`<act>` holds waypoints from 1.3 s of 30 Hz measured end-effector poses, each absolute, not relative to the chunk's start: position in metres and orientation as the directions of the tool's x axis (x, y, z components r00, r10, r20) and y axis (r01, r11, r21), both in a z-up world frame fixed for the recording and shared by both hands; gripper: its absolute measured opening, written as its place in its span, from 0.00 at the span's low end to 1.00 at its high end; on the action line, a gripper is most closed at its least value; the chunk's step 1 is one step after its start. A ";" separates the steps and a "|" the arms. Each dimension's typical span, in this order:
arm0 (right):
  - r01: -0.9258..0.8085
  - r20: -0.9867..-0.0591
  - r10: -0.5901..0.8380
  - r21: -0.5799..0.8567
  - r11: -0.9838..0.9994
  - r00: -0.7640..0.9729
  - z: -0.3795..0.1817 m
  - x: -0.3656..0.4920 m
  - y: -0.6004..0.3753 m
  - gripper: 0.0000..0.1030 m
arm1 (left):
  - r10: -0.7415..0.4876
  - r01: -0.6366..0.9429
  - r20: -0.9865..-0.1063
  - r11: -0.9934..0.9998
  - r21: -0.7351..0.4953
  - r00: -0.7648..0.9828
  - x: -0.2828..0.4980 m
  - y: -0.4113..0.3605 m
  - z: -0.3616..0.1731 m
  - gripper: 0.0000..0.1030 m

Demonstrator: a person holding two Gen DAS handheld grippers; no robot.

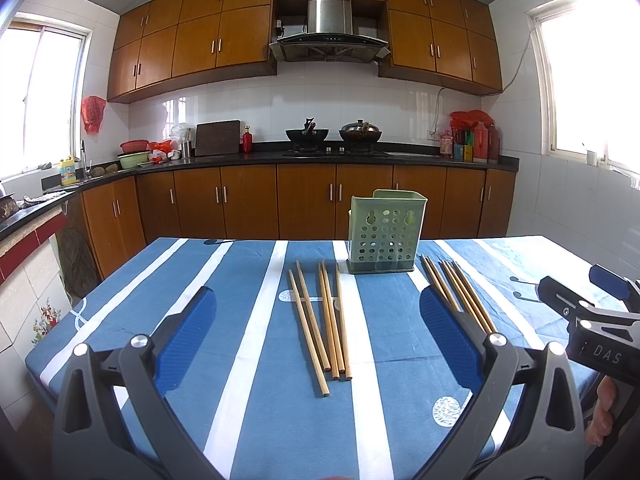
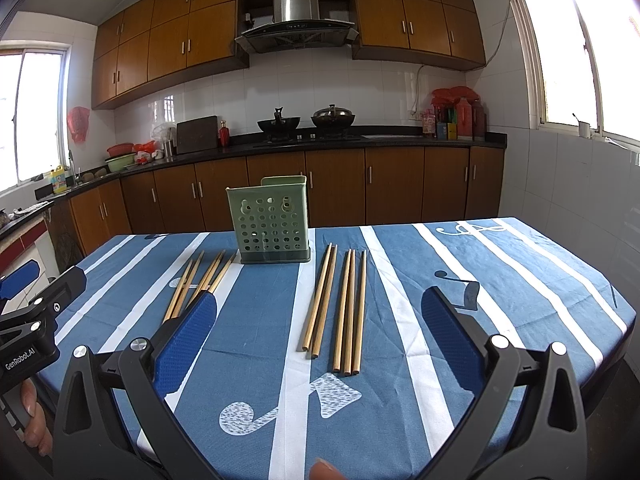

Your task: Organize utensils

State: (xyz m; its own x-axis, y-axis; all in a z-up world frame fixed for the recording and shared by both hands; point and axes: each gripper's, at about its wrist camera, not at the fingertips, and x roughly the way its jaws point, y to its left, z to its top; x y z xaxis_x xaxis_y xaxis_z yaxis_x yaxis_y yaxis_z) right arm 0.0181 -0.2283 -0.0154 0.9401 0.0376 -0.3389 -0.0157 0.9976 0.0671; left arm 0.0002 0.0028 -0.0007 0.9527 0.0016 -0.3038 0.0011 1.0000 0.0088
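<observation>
So it's a kitchen, with a table (image 1: 248, 280) in the middle under a blue cloth with white stripes and music-note prints. Going left to right around the room: a bright window (image 1: 44, 96) on the left wall, a sink corner with a yellow bottle (image 1: 68, 171), then red and green bowls (image 1: 134, 154), a dark cutting board (image 1: 217, 138) leaning on the white tile, and a small red bottle (image 1: 247, 140). Two black woks (image 1: 307, 134) sit on the stove under a steel range hood (image 1: 329, 34), brown wooden cabinets (image 1: 192, 48) run above and below the black countertop, and there's a cluster of red jars (image 1: 474, 136) before the right window (image 1: 592, 80).

On the table, the left gripper (image 1: 318, 312) hovers low over the cloth with its jaws wide apart, nothing between them but a loose bunch of five chopsticks (image 1: 324, 320) lying flat. Behind them near the far edge stands a green perforated holder (image 1: 384, 232), upright. The second bunch of chopsticks (image 2: 340, 304) lies to the right of it, in front of the right gripper (image 2: 318, 312), whose jaws are also spread apart and holding nothing. Both bunches lie just beside the holder, not touching it.

A person's fingers (image 2: 34, 420) show at the edge of the right wrist view.
</observation>
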 end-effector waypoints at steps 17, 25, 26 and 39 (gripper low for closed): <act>-0.015 -0.358 0.039 0.070 0.997 0.933 -0.020 0.024 -0.229 0.98 | 0.005 -0.002 -0.319 1.000 0.012 0.948 0.009 -0.008 -0.017 0.96; 0.010 -0.423 0.020 0.067 0.998 0.906 -0.032 0.049 -0.236 0.98 | 0.020 -0.017 -0.364 1.000 0.012 0.931 0.030 0.001 -0.026 0.96; 0.020 -0.445 0.009 0.061 0.998 0.895 -0.035 0.054 -0.237 0.98 | 0.031 -0.027 -0.385 1.000 0.014 0.923 0.037 0.004 -0.027 0.96; 0.149 -0.757 0.057 0.201 0.968 0.651 -0.092 0.157 -0.286 0.43 | 0.080 -0.089 -0.626 0.996 0.017 0.776 0.104 0.036 -0.058 0.96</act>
